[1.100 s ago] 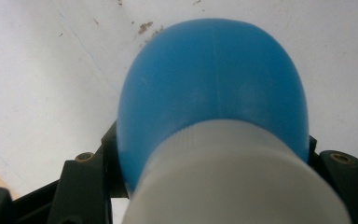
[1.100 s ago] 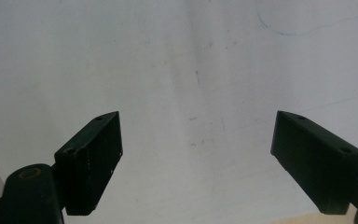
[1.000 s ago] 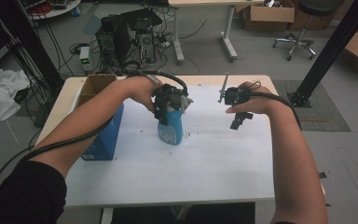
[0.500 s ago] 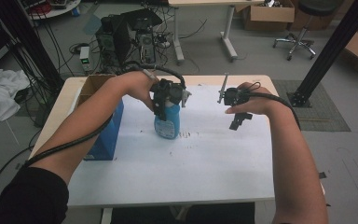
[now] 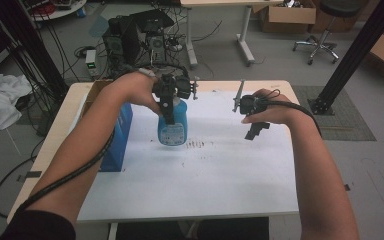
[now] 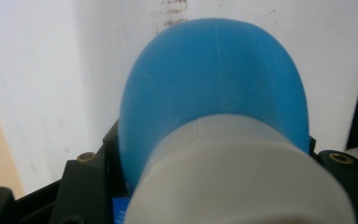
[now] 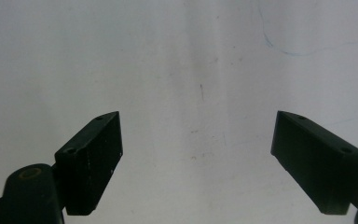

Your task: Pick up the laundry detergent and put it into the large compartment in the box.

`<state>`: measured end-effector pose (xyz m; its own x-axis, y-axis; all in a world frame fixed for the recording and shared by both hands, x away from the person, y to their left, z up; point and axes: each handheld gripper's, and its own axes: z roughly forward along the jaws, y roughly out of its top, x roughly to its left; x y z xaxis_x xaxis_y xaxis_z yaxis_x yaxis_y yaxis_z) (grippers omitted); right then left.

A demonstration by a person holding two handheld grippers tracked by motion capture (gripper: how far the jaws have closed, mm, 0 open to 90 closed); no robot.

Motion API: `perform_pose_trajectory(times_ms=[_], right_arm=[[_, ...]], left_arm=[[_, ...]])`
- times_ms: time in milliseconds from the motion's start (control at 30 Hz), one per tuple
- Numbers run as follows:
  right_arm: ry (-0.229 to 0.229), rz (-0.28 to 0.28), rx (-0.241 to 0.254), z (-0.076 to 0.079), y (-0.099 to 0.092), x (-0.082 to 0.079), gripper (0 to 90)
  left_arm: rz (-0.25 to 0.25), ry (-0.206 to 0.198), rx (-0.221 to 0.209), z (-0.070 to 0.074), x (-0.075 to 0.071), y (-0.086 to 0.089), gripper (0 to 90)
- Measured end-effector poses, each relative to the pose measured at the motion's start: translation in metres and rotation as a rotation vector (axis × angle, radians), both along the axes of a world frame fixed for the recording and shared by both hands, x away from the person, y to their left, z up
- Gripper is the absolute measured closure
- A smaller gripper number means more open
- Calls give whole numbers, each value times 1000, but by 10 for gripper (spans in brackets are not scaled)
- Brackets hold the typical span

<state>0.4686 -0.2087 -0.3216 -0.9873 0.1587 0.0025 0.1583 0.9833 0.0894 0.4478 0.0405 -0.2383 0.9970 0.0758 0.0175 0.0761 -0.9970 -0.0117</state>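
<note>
A blue bottle (image 5: 171, 131) with a white label hangs upright over the left half of the white table (image 5: 220, 190). My left gripper (image 5: 168, 114) is shut on it from above. In the left gripper view the bottle's blue shoulder (image 6: 214, 88) and white collar (image 6: 242, 172) sit between the black jaws, with the table below. My right gripper (image 5: 255, 131) hovers over the right half of the table, well apart from the bottle. Its jaws stand wide open with nothing between them, and under my right gripper (image 7: 198, 154) lies bare white tabletop.
A blue box (image 5: 116, 134) stands at the table's left edge, with an open cardboard box (image 5: 96, 91) behind it. Dark smudges (image 5: 198, 145) mark the tabletop just right of the bottle. Computer towers (image 5: 130, 35) and cables sit on the floor beyond the far edge.
My left gripper has carried the bottle a little to the left and toward the far edge. The right gripper has stayed in place, open.
</note>
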Motion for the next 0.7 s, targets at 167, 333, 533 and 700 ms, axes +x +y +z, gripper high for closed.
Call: perform_pose_trajectory(times_ms=[167, 333, 533, 700], right_arm=[[1, 38, 1, -2, 6, -3, 167], [-3, 79, 9, -2, 12, -6, 167], [-18, 119, 22, -1, 14, -7, 164], [-24, 158, 27, -3, 18, -10, 165]], left_arm=[[232, 6, -22, 7, -2, 10, 396], [379, -29, -65, 21, -10, 22, 396], [565, -25, -62, 36, -17, 33, 396], [667, -3, -62, 43, -22, 45, 396]])
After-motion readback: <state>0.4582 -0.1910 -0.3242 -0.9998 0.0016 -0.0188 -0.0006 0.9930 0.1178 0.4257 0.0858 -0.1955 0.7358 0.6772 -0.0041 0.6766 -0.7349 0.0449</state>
